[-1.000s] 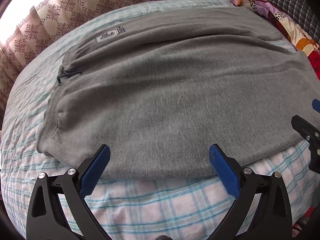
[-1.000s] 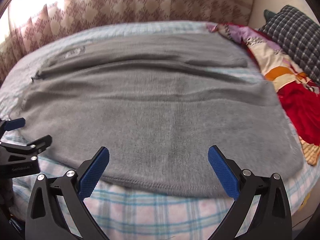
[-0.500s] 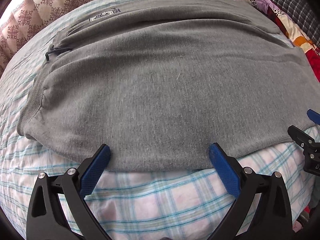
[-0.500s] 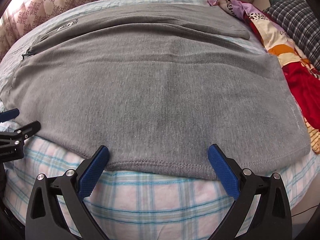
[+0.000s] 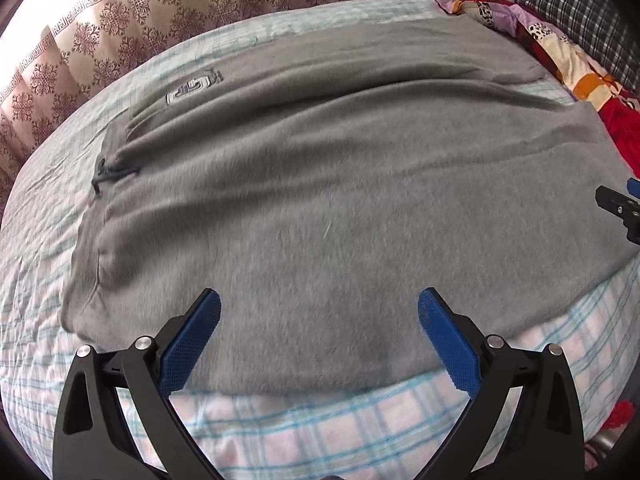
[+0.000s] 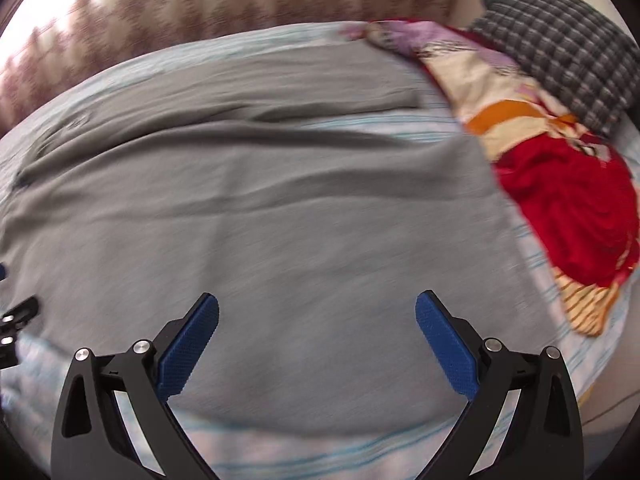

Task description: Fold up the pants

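Observation:
Grey sweatpants [image 5: 340,184] lie spread flat on a checked bedsheet [image 5: 320,428], waistband and dark drawstring [image 5: 108,174] at the left, a logo [image 5: 192,90] at the far side. My left gripper [image 5: 319,332] is open and empty, hovering over the near edge of the pants. My right gripper [image 6: 317,334] is open and empty over the near leg of the pants [image 6: 280,216], farther right. The right view is blurred. Each gripper's tip shows at the edge of the other's view.
A patterned curtain [image 5: 160,12] runs behind the bed. A colourful red and orange blanket [image 6: 560,184] and a dark checked pillow [image 6: 560,48] lie at the right end of the bed.
Both grippers have moved forward over the near edge of the pants and tilted upward, so more curtain shows. Both jaws stay open.

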Demonstrator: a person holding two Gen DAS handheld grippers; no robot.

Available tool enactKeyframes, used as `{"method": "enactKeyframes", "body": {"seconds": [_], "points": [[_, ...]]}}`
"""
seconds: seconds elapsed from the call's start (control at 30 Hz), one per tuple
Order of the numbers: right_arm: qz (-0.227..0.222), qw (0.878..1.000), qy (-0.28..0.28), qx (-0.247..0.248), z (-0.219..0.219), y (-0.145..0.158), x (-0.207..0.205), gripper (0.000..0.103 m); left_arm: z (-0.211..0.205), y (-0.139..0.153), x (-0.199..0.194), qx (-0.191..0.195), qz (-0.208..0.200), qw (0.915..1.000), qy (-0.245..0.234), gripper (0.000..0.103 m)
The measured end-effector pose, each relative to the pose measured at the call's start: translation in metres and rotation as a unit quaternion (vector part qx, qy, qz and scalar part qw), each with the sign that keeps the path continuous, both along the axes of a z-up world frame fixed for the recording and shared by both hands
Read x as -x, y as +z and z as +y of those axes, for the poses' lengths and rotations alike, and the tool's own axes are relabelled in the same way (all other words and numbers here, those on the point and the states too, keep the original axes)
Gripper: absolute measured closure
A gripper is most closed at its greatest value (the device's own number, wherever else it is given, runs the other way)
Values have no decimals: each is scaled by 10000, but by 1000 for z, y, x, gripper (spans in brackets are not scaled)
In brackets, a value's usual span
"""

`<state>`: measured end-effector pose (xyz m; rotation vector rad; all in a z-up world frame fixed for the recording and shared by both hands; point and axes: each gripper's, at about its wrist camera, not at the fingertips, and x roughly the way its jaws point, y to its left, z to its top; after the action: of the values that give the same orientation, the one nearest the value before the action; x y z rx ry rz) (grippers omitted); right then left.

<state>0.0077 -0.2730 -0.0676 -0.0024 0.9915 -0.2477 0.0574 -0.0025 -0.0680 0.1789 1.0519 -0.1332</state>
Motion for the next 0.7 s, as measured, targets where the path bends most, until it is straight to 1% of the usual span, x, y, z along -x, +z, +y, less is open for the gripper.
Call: {"method": "enactKeyframes", "body": {"seconds": [0.1,0.2,0.27,0.3,0.33,0.43,0.57,0.63,0.7], "points": [[105,9996,-249,92,-28,-9,-6,5,-7,-5,-12,-20,86,10000,-28,3],[385,9986,-372,-34,-47,-23,-3,5,-9,-17,-18,3,315,9995,11,3],[472,9984,-288,-94,-49,-30,2,5,-8,-27,-21,53,484,9988,48,3],[450,9987,-225,-43,-48,-30,6,5,-7,-30,-20,89,536,9985,70,3],[435,9989,-190,32,-46,-31,9,5,-7,-32,-19,117,536,9985,82,3],[405,9990,-198,31,-44,-30,14,5,-5,-33,-16,173,516,9985,44,3],[443,9988,-209,45,-43,-30,14,5,-2,-32,0,192,460,9987,-43,2],[504,9984,-257,35,-45,-28,11,5,-1,-30,1,228,517,9984,-43,2],[453,9986,-258,19,-42,-21,8,5,1,-27,-5,321,593,9977,-41,2]]}}
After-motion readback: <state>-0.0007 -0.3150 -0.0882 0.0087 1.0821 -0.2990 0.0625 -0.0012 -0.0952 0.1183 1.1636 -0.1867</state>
